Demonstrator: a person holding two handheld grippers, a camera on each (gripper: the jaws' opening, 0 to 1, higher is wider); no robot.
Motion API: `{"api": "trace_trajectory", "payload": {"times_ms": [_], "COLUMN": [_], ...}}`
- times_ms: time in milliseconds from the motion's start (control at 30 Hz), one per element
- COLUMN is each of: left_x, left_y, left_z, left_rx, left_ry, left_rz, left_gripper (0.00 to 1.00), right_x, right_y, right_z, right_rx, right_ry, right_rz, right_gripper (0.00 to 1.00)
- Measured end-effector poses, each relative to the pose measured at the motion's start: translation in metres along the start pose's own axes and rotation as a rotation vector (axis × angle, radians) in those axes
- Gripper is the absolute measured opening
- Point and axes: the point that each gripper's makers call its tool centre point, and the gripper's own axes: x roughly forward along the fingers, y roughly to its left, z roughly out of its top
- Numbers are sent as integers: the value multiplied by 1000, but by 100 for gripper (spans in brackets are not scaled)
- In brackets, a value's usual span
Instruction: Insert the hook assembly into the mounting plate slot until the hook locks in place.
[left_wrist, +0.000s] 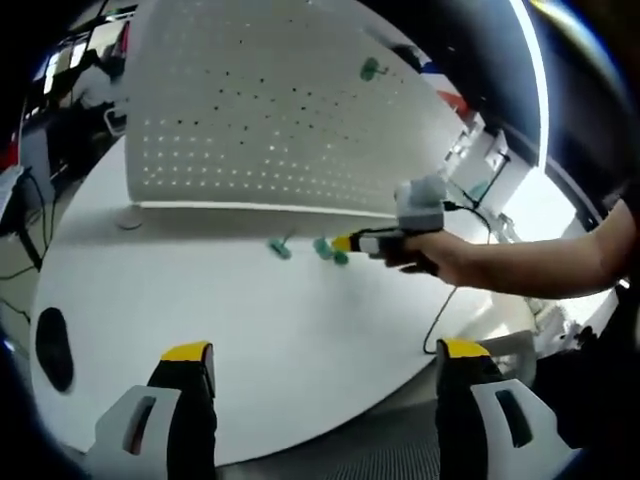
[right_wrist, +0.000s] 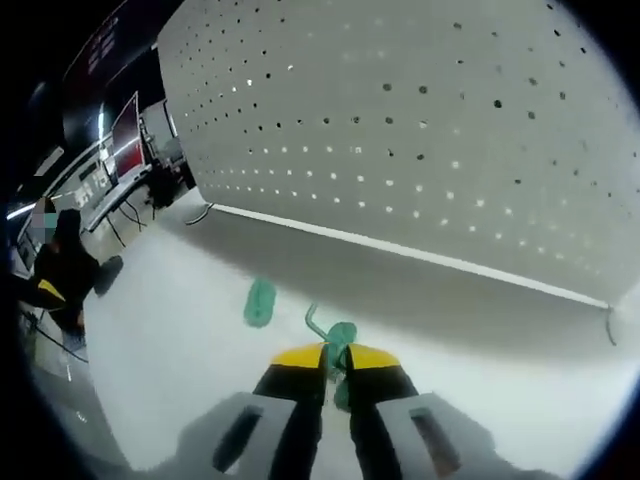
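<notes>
The white pegboard mounting plate (left_wrist: 280, 110) (right_wrist: 420, 130) stands upright at the back of the round white table (left_wrist: 230, 320). One green hook (left_wrist: 372, 68) hangs high on it. In the right gripper view, my right gripper (right_wrist: 335, 358) is shut on a green hook assembly (right_wrist: 342, 338) just above the table, and a loose green hook (right_wrist: 260, 302) lies to its left. In the left gripper view, a hand holds the right gripper (left_wrist: 345, 243) low before the plate, beside the green pieces (left_wrist: 322, 247) and another hook (left_wrist: 279, 248). My left gripper (left_wrist: 325, 352) hangs open over the table's near edge.
A black patch (left_wrist: 52, 345) marks the table's left side, and a cable (left_wrist: 440, 320) trails off its right edge. The person's forearm (left_wrist: 560, 262) reaches in from the right. Another person (right_wrist: 60, 265) sits at desks with monitors (right_wrist: 125, 125) far to the left.
</notes>
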Motion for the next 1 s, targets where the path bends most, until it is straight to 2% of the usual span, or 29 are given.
{"api": "trace_trajectory", "payload": {"times_ms": [500,767,1000], "left_x": [0,-5,-12], "left_y": [-5,-9,-10], "left_z": [6,10,26], "left_rx": [5,17,42], "left_ry": [-21,-38,-79], "left_rz": [-7,-6,4], "left_gripper": [93,93,93], "right_x": [-15,-29,-44], "right_y": [-10,-12,-7], "right_z": [7,20,27], "right_rx": [27,38,50], "right_ry": [-36,-81,-124], "right_rz": [-36,-44,-42], "right_gripper": [0,0,0]}}
